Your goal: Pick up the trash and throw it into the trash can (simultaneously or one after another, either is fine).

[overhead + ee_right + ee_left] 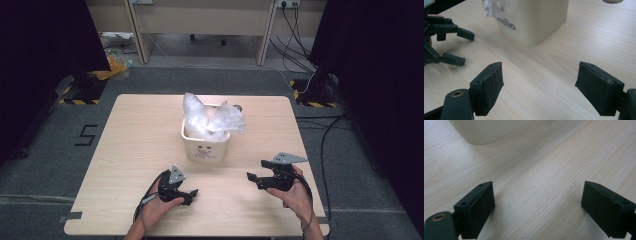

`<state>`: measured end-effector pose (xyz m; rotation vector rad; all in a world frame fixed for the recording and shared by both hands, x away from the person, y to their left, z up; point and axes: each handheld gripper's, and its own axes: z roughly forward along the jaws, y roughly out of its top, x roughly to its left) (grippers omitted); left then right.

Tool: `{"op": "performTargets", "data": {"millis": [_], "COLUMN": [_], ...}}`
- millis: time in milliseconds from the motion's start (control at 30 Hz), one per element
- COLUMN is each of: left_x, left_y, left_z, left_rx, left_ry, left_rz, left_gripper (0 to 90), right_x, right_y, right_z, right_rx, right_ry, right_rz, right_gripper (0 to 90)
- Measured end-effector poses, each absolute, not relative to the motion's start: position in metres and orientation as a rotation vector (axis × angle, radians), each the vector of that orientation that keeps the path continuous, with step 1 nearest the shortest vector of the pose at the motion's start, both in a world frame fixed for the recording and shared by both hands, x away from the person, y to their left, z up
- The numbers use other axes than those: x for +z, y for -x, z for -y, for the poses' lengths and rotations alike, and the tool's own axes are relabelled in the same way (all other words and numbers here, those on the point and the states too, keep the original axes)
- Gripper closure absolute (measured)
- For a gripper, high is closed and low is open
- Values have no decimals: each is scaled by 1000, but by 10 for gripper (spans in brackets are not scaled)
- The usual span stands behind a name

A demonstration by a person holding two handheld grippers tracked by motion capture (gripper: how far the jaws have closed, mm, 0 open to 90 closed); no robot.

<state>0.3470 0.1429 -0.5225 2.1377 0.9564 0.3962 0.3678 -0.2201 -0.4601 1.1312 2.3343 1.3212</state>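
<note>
The table (150, 150) is evenly lit from above; dark curtains (40, 50) are left nearly black; glare is seen on the plastic (210, 117); soft shadows are cast under the jaws; the bin (486, 130) is blurred.

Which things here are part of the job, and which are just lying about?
In the job: cream bin; clear plastic liner bunched in it; left gripper and right gripper, both open and empty.

Lying about: small round object behind the bin; floor cables.
</note>
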Motion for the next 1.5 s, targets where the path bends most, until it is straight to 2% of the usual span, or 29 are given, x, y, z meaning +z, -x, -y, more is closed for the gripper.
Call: {"op": "performTargets", "data": {"millis": [567, 1500], "left_x": [-523, -522], "left_y": [-347, -347], "left_z": [-143, -143], "left_rx": [397, 397], "left_ry": [-2137, -2136], "left_rz": [-957, -960], "left_gripper": [108, 107], "right_x": [-488, -507], "right_y": [-354, -335], "right_z": [237, 242], "right_rx": [1211, 1026], "right_ry": [-1218, -1183], "right_rz": [-2339, -2357], "right_gripper": [193, 190]}}
